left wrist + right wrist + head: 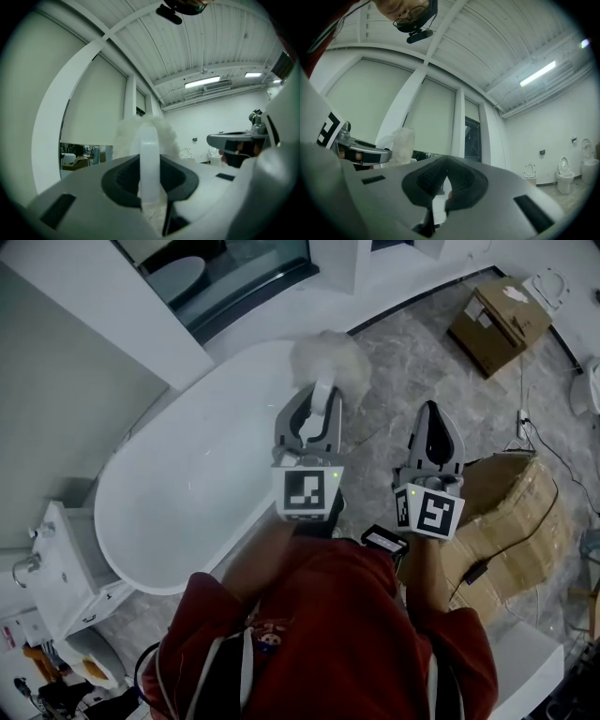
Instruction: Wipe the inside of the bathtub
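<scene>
While we hold two grippers above one bathtub (178,498), the left gripper (315,412) (150,187) has its jaws clamped on the smooth, translucent white handle (150,157) of a single duster (330,357) with a fluffy, rounded white head. The right gripper (431,418) (445,187) has its jaws pressed together on nothing. The bathtub, a glossy white oval with a smooth bare basin, lies below and left of the left gripper, and the fluffy head shows over its far rim. We count two brown cardboard boxes (497,320) (511,512) on the marbled grey floor (394,362).
</scene>
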